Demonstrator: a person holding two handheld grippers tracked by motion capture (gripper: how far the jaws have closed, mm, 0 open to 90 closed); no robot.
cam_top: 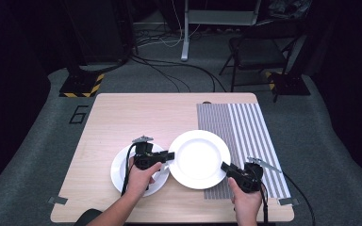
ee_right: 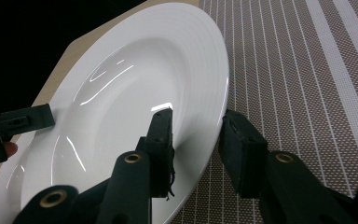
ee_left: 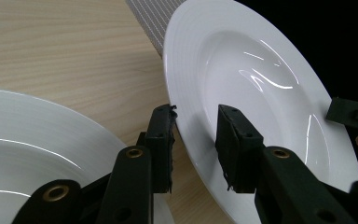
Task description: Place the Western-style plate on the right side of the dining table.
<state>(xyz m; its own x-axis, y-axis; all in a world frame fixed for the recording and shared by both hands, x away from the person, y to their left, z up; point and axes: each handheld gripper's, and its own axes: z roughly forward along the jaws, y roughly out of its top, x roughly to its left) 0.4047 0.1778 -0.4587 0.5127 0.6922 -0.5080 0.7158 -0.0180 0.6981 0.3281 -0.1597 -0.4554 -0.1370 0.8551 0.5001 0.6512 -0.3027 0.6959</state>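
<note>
Two white plates on the bench [cam_top: 122,117], one striped mat [cam_top: 245,127], two grippers.

The larger plate [cam_top: 199,158] sat mid-bench, its right part over the left edge of the mat. The smaller plate [cam_top: 122,174] lay to its left, nearer the front edge, just beside or slightly under the larger one's rim (overlap hard to judge from above).

Left gripper [cam_top: 162,156], held over the smaller plate, had its jaws part-open and straddling the left rim of the larger plate [ee_left: 261,93]: one jaw outside, one over the inner face. Contact could not be told for certain; a gap showed at the outer jaw.

Right gripper [cam_top: 227,167] reached in from the near right, jaws likewise part-open astride the right rim of the larger plate [ee_right: 135,107], inner jaw against or very near the white surface, outer jaw over the mat [ee_right: 307,93].
</note>
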